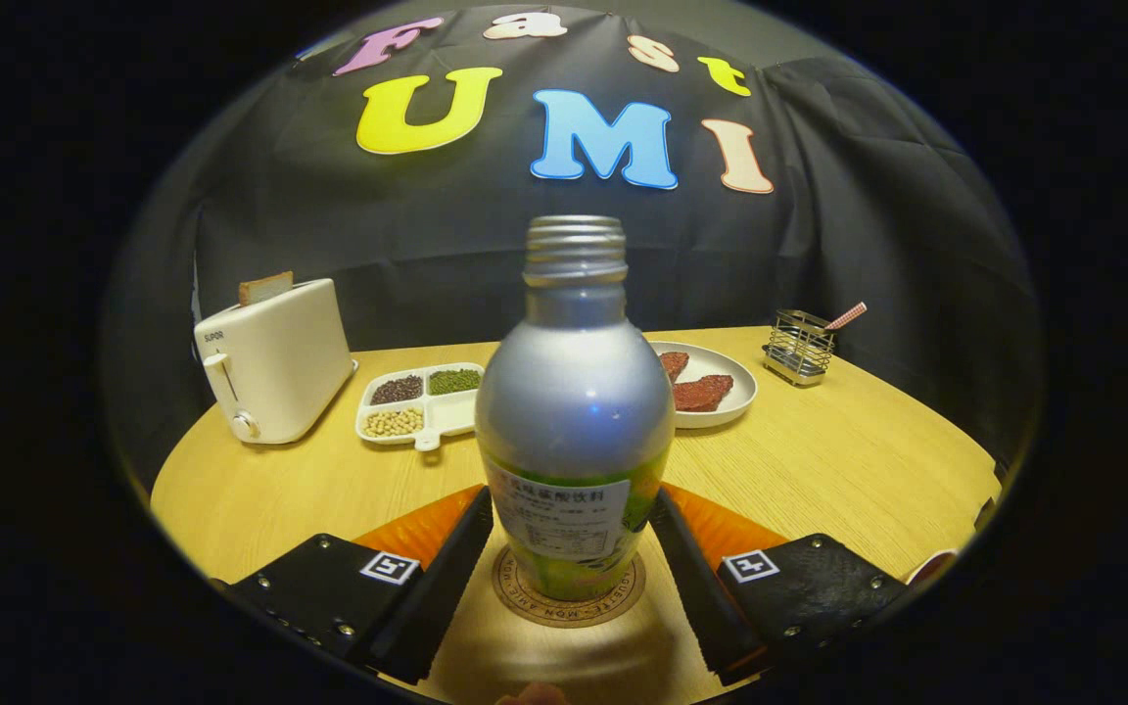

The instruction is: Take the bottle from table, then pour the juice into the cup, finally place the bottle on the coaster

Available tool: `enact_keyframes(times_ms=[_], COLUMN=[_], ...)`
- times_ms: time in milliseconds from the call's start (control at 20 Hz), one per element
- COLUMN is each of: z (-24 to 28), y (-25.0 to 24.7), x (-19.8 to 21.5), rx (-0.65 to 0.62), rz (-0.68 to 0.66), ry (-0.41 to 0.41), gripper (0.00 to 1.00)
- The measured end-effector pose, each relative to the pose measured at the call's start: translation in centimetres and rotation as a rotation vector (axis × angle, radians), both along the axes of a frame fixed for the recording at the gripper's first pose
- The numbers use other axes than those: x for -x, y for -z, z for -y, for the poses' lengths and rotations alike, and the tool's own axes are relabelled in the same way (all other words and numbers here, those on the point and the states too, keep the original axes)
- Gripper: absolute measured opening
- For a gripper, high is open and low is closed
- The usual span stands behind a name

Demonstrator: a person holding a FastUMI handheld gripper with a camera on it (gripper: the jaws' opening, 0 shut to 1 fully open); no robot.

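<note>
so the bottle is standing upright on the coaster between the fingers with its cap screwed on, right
Not quite: the cap is off. In the gripper view the bottle shows a bare threaded neck, open at the top. The rest holds: it stands upright on the coaster, between the fingers of the gripper, which flank its lower body; whether they press on it I cannot tell.

bottle [575, 411] hiding part of plate [735, 387], coaster [568, 599]

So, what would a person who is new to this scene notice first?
First the silver bottle, uncapped, standing upright on a round coaster between the fingers of the gripper, which sit close at both its sides. Beyond it on the wooden table are a white toaster holding a slice of bread, a divided tray of beans and a plate.
</note>
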State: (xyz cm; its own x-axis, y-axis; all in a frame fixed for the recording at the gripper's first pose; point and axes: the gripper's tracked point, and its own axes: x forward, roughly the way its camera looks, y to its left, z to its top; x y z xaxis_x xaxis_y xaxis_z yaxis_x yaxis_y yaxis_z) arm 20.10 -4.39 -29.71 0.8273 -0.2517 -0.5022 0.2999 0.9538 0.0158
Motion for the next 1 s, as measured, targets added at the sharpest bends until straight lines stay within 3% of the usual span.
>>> enact_keyframes(times_ms=[450,1000], z=[-0.3,-1.8], y=[-9.6,-21.2], x=[5.9,14.7], rx=[-0.036,-0.016], rz=[0.128,0.300], ry=[-0.037,-0.163], gripper=[0.97,0.98])
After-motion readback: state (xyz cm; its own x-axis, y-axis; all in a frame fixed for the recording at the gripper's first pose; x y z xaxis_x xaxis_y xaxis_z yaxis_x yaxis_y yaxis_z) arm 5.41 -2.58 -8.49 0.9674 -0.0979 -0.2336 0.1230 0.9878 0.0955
